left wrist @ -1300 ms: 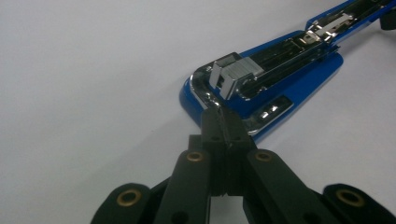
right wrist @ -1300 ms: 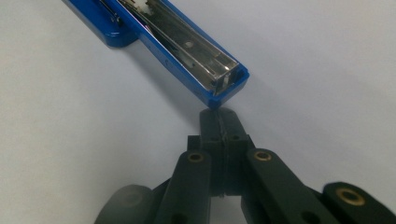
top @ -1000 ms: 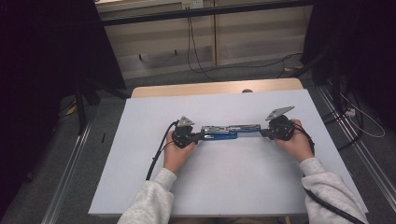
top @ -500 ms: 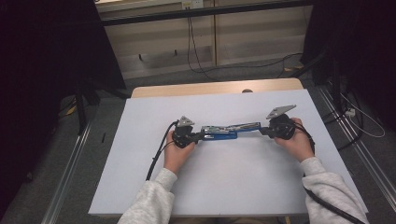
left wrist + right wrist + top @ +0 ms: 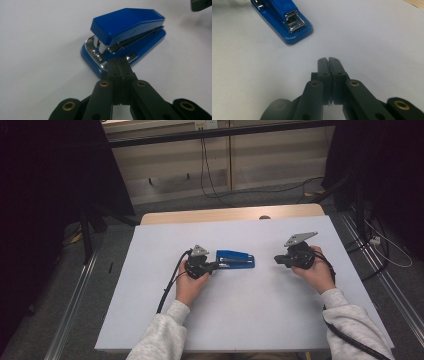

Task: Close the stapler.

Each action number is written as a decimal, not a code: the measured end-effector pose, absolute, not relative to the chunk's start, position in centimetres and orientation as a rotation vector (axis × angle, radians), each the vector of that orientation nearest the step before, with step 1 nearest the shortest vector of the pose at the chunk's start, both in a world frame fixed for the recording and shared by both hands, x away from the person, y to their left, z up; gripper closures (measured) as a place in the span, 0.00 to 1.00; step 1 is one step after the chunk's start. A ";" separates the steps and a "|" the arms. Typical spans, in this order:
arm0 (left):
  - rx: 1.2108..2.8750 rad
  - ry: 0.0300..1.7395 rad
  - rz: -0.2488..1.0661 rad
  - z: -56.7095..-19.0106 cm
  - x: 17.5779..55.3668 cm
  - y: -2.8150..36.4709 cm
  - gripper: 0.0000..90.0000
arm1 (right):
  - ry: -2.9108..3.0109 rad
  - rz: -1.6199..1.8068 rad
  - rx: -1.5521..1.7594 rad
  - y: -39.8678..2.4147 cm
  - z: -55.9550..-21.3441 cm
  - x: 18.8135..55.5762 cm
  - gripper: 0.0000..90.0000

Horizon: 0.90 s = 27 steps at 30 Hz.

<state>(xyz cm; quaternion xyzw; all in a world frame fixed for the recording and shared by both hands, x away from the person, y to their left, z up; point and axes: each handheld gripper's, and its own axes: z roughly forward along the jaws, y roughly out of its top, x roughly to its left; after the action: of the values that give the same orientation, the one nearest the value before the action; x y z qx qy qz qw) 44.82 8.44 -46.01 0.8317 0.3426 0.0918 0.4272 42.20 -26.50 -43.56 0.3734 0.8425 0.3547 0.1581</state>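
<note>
Stapler (image 5: 235,259) lies flat; your left gripper (image 5: 119,65) presses its clenched tips against it, your right gripper (image 5: 328,65) clenched, empty, apart.

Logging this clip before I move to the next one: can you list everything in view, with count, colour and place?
stapler: one, blue with chrome metal parts, closed, lying near the middle of the sheet, long side across the table.
sheet: one, white, covering most of the table top.
table: one, light wood, bare strip at the far edge.
cables: several, black, on the floor and wall beyond the table.
left gripper: one, black, jaws shut, tips at the stapler's hinge end; whether they touch it is unclear.
right gripper: one, black, jaws shut, lying apart from the stapler's front end.
hands: two, in light grey sleeves, each holding a gripper.
</note>
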 end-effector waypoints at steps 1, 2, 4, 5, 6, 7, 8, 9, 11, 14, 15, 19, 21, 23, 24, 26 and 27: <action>2.079 0.857 0.227 -46.1 44.8 8.4 1.00 | 2.413 1.020 1.067 -26.5 -43.6 42.2 0.96; 2.071 0.857 0.218 -46.2 44.8 8.4 1.00 | 2.414 1.024 1.070 -26.5 -43.6 42.2 0.95; 2.065 0.857 0.229 -46.1 44.8 8.4 0.98 | 2.413 1.032 1.074 -26.5 -43.7 42.1 0.93; 2.062 0.857 0.223 -46.0 44.8 8.4 0.97 | 2.411 1.041 1.074 -26.5 -43.6 42.1 0.90; 2.058 0.856 0.218 -45.9 44.8 8.4 0.96 | 2.408 1.049 1.084 -26.5 -43.6 42.1 0.89; 2.059 0.853 0.219 -45.8 44.7 8.5 0.95 | 2.405 1.061 1.088 -26.5 -43.6 42.0 0.87; 2.056 0.856 0.222 -45.8 44.7 8.5 0.93 | 2.402 1.074 1.092 -26.6 -43.6 42.0 0.85; 2.058 0.854 0.229 -45.6 44.6 8.6 0.91 | 2.401 1.085 1.100 -26.6 -43.5 41.9 0.81; 2.040 0.853 0.221 -45.4 44.5 8.8 0.85 | 2.394 1.099 1.114 -26.7 -43.4 41.7 0.78; 2.014 0.855 0.219 -45.0 44.3 9.3 0.74 | 2.370 1.149 1.143 -26.8 -43.2 41.4 0.69; 2.011 0.850 0.214 -44.8 44.3 9.5 0.69 | 2.365 1.161 1.149 -26.8 -43.2 41.3 0.67; 1.990 0.829 0.202 -44.1 43.9 9.9 0.58 | 2.369 1.161 1.144 -26.3 -43.1 40.9 0.58; 1.976 0.831 0.200 -43.8 43.8 10.0 0.51 | 2.376 1.160 1.141 -26.1 -43.0 40.6 0.55; 1.971 0.819 0.201 -43.6 43.7 10.1 0.46 | 2.379 1.161 1.140 -25.9 -42.9 40.2 0.52; 1.967 0.816 0.202 -43.5 43.6 10.1 0.45 | 2.379 1.165 1.139 -25.9 -42.9 40.1 0.51; 1.964 0.816 0.186 -43.4 43.5 10.2 0.38 | 2.380 1.164 1.147 -25.9 -42.9 39.7 0.47; 1.972 0.812 0.188 -43.3 43.4 10.3 0.37 | 2.384 1.168 1.150 -25.9 -42.9 39.6 0.45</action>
<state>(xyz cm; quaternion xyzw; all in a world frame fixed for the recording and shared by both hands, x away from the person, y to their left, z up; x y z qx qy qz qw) 43.40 10.30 -43.32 0.8081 0.3327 0.0771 0.4800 39.56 -25.87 -42.86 0.3943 0.8177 0.4007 0.1240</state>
